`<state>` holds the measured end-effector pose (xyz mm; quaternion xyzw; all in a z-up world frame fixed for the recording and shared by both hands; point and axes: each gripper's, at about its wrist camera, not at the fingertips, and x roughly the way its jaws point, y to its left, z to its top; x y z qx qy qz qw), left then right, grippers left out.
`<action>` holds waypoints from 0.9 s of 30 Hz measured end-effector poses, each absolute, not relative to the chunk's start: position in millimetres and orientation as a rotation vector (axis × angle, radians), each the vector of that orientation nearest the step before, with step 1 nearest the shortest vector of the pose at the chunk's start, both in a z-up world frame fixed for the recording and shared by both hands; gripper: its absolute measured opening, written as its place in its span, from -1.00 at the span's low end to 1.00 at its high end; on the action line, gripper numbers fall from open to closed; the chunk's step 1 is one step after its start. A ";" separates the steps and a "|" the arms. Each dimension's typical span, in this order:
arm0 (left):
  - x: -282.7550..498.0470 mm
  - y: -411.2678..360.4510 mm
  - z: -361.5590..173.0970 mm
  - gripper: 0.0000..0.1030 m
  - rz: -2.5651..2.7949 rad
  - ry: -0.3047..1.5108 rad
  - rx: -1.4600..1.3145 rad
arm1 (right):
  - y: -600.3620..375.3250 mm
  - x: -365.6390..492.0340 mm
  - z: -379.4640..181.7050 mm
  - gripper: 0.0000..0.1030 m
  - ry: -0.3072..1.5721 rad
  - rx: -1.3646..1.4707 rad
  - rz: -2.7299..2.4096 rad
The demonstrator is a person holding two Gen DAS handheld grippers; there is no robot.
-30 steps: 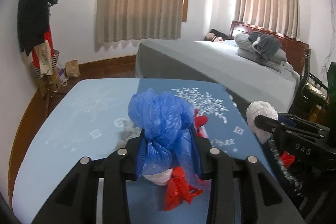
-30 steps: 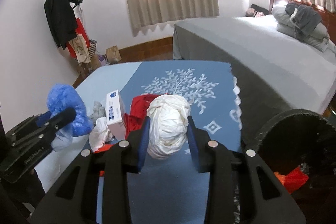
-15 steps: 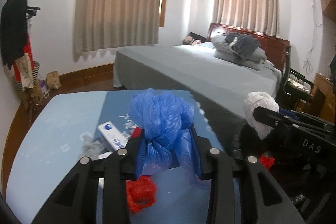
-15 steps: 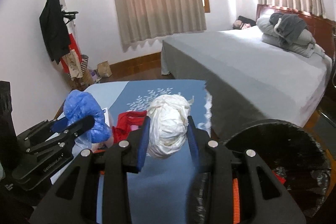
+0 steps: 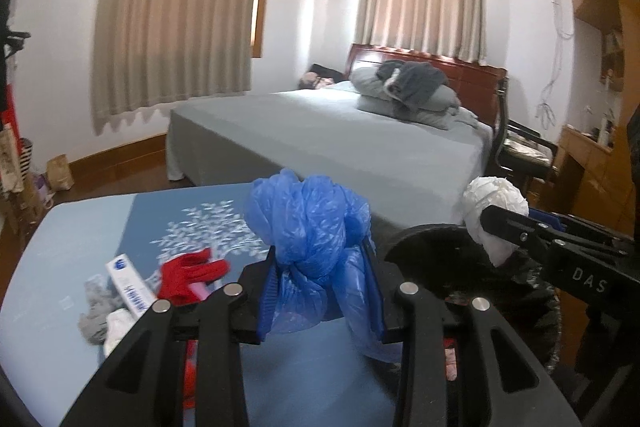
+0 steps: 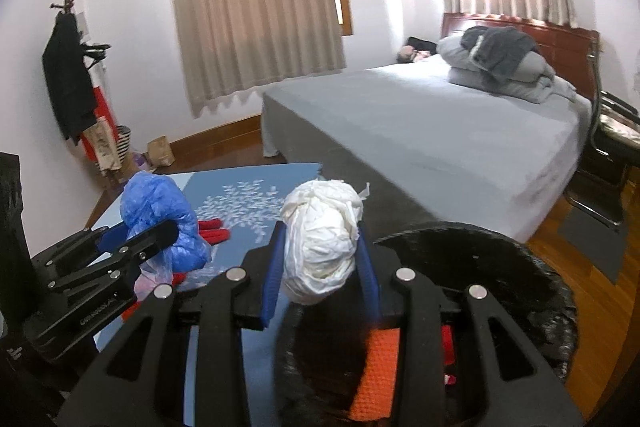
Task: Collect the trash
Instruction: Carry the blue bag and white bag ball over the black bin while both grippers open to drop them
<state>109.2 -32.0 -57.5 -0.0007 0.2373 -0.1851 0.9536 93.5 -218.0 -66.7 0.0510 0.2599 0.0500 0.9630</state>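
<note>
Trash on the left, a soft, light blue plastic bag (image 5: 308, 227), is pinched at its knotted waist by the left gripper (image 5: 320, 291) above the table (image 5: 60, 347). Right of it, the right gripper (image 6: 320, 267) squeezes a crumpled white wad (image 6: 324, 235) around its middle, near the black bin (image 6: 520, 267). Both look easily squashed and likely to slip if held loosely.

blue table (image 5: 80, 239): white box (image 5: 130, 287), red scrap (image 5: 188, 273), grey wad (image 5: 94, 307) on it.
</note>
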 end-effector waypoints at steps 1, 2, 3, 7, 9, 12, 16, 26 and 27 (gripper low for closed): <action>109.4 -38.2 -56.8 -0.29 -0.390 0.481 0.002 | -222.0 91.6 -67.7 -0.36 0.526 0.105 0.092; 109.8 -44.1 -56.0 -0.29 -0.404 0.480 0.005 | -226.2 89.8 -68.6 -0.36 0.525 0.106 0.082; 109.3 -49.1 -55.5 -0.29 -0.413 0.480 0.007 | -230.9 87.4 -69.6 -0.36 0.525 0.108 0.072; 110.7 -72.8 -54.2 -0.29 -0.464 0.476 0.015 | -252.0 76.7 -74.7 -0.35 0.526 0.120 0.024; 111.1 -82.7 -55.3 -0.29 -0.490 0.478 0.019 | -260.3 73.5 -76.5 -0.35 0.530 0.126 0.004; 111.7 -102.2 -55.9 -0.29 -0.529 0.482 0.027 | -276.9 65.8 -81.1 -0.35 0.535 0.138 -0.036; 110.4 -124.9 -59.3 -0.29 -0.571 0.486 0.040 | -296.8 58.7 -86.1 -0.35 0.541 0.148 -0.076; 116.8 -171.9 -79.6 -0.29 -0.646 0.528 0.072 | -333.9 53.7 -101.7 -0.35 0.568 0.163 -0.140; 118.6 -176.4 -82.6 -0.29 -0.655 0.536 0.073 | -336.1 54.1 -102.9 -0.35 0.571 0.163 -0.142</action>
